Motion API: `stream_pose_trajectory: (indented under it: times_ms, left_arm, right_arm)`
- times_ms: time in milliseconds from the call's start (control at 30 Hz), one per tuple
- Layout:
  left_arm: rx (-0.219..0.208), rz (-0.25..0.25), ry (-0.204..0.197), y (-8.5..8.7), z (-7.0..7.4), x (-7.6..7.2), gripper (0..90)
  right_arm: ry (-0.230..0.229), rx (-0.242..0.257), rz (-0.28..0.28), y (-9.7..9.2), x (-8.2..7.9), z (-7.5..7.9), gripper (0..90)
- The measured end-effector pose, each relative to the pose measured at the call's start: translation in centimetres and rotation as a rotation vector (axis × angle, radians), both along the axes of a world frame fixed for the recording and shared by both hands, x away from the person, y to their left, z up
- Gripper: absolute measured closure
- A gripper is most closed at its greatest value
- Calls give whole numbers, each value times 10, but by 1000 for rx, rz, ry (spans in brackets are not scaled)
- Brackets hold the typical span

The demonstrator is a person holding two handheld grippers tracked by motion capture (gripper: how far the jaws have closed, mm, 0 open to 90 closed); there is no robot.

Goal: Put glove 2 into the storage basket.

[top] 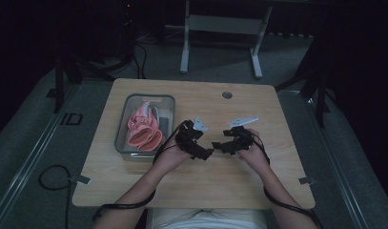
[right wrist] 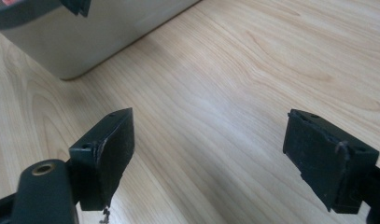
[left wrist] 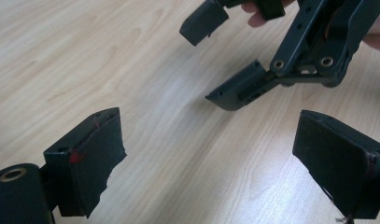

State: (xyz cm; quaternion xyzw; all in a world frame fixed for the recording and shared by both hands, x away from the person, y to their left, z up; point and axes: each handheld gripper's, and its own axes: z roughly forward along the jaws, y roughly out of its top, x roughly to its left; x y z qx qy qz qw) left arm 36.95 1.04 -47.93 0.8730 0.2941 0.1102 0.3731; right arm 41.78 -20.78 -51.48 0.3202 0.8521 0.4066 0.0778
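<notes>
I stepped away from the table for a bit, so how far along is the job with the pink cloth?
Nothing looks done: the pink cloth lies bunched in the grey metal tray. Nothing is in hand: the left gripper and right gripper are open and empty over the wooden table, facing each other. The whole handling of the cloth is probably left.

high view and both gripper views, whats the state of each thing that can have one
left gripper: open, jaws wide apart, nothing between them
right gripper: open, jaws wide apart, nothing between them
grey bin: upright on the table, no lid, holds pink cloth
pink cloth: crumpled, lying inside the bin
</notes>
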Motion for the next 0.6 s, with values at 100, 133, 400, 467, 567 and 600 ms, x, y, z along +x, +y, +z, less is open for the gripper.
stream_pose_trajectory:
  times_ms: [100,133,400,467,567,600]
  left_arm:
    - [-13,-2,4,-3,-8,-2,84]
    - [-10,-3,5,-4,-11,-3,84]
    - [-11,-24,13,-7,-27,-10,91]
    - [-14,-23,18,-7,-31,-11,92]
    - [-17,-28,23,-7,-35,-11,93]
    - [-20,-27,26,-7,-39,-13,93]
  right_arm:
    - [-1,-8,-4,-3,-3,-4,154]
    - [-3,-11,-4,-5,-3,-5,154]
    - [-3,3,-16,-14,-8,-17,151]
    - [-5,4,-16,-16,-9,-19,150]
    - [-11,10,-18,-18,-10,-21,149]
    - [-22,19,-20,-19,-11,-23,146]
